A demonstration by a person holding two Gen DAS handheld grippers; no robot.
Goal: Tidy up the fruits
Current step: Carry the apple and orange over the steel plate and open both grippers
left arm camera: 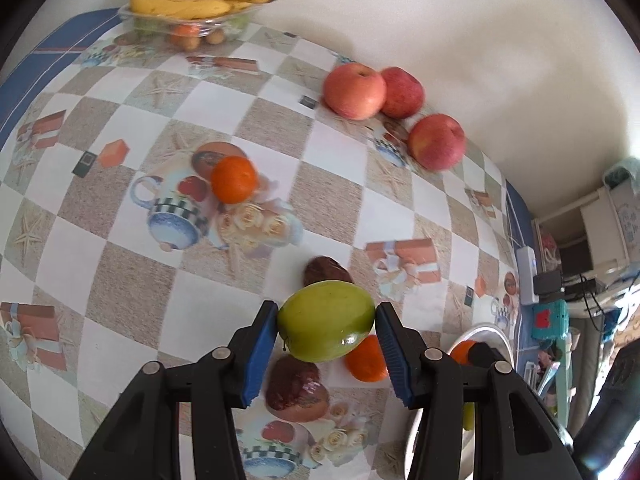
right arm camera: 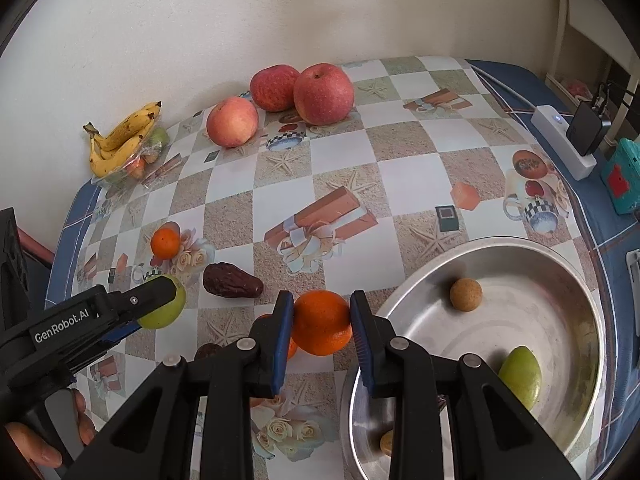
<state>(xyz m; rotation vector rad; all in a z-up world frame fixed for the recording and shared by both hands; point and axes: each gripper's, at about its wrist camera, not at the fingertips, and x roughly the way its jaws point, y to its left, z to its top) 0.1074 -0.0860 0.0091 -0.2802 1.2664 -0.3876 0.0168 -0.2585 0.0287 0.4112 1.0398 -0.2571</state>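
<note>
My left gripper (left arm camera: pixel 326 326) is shut on a green apple (left arm camera: pixel 326 326), held above the table; it also shows in the right wrist view (right arm camera: pixel 166 308). My right gripper (right arm camera: pixel 322 322) is shut on an orange (right arm camera: pixel 322 322), beside the rim of a metal bowl (right arm camera: pixel 560 264). The bowl holds a green fruit (right arm camera: pixel 520 376) and a small brown ball-shaped fruit (right arm camera: pixel 465 294). Another orange (left arm camera: pixel 233 179) and dark brown dates (right arm camera: pixel 230 281) lie on the checked tablecloth. An orange (left arm camera: pixel 368 360) lies under the left gripper.
Three red apples (right arm camera: pixel 324 94) sit by the back wall. A bunch of bananas (right arm camera: pixel 120 136) lies on a clear tray of fruit at the far left corner. A white power strip (right arm camera: pixel 562 140) with a black plug and a teal box (right arm camera: pixel 622 176) lie on the right.
</note>
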